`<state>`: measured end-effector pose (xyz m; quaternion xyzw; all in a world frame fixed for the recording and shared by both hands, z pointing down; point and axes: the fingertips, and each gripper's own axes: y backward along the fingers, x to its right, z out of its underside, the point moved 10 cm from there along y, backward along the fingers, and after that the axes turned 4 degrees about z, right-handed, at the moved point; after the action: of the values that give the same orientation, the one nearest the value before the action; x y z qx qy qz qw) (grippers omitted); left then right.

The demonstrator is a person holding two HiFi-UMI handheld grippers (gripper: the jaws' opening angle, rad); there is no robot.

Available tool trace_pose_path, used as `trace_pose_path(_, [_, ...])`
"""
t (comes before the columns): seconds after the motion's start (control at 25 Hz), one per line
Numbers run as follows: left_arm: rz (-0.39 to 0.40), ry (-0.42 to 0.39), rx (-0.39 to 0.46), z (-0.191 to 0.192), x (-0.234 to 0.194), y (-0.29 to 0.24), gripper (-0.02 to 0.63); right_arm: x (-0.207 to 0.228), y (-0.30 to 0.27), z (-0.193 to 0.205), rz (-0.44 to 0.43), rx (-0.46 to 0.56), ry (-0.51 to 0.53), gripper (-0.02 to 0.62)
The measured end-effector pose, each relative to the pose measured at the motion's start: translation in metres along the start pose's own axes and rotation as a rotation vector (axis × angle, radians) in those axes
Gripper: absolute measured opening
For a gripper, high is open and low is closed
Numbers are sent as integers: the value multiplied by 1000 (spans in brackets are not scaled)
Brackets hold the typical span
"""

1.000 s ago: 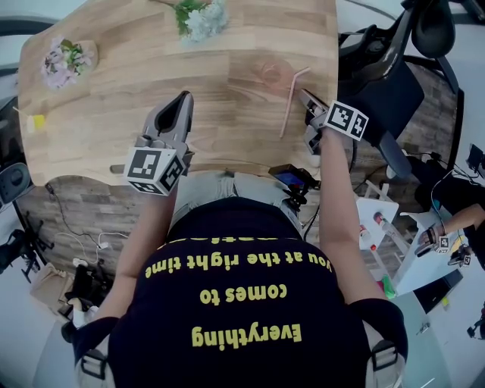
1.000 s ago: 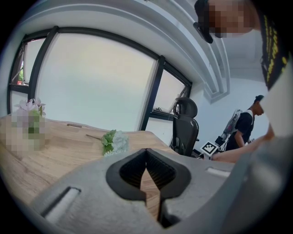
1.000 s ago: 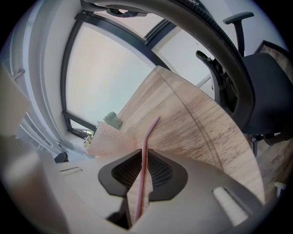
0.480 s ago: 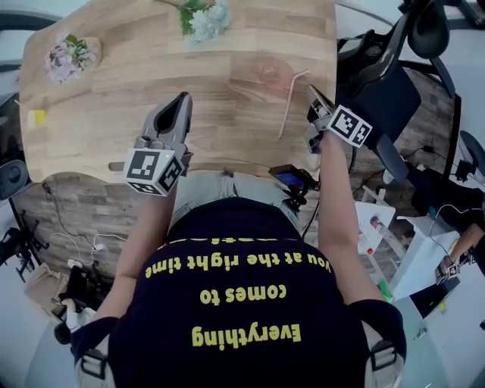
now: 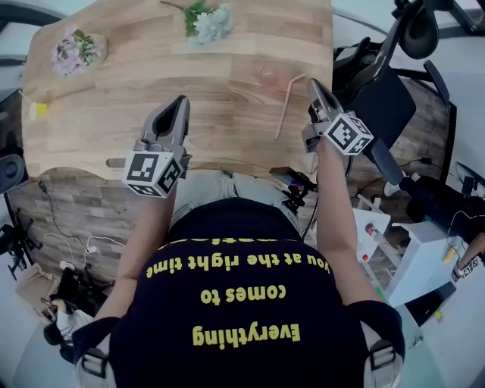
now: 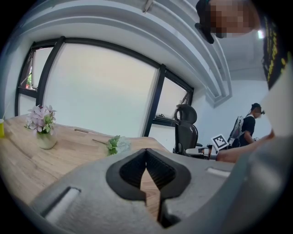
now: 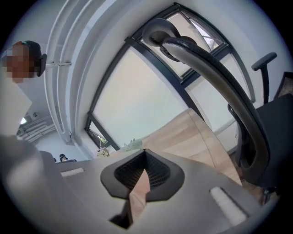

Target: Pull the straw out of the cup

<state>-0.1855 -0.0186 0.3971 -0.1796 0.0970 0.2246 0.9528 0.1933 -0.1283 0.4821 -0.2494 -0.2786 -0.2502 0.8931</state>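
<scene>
Straw [image 5: 285, 107] lies flat beside the cup [image 5: 270, 75] as the right gripper [image 5: 312, 83], jaws just closed on nothing, lifts away: task seemingly done.

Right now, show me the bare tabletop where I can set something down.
Widest bare patch: the table middle, bordered by the vase of flowers, the loose flower bunch and the left claw. A smaller one lies between that bunch and the cup. Crowded: the right edge, where cup, straw and right claw are close together.
</scene>
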Motion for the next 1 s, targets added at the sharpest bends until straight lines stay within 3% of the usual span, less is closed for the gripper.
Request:
trace_pose_path(0.24, [-23,-3,27,1,10,11,2,-22,15,-20,-76,107,153,7])
trace_pose_path(0.68, [-37,-26,78,-2,25,16,2,-50,48,-47,-116,271,455,6])
trace_pose_path(1.0, [-52,-43,103,-5,33,21,2,-49,67,-57,-132,355,446,6])
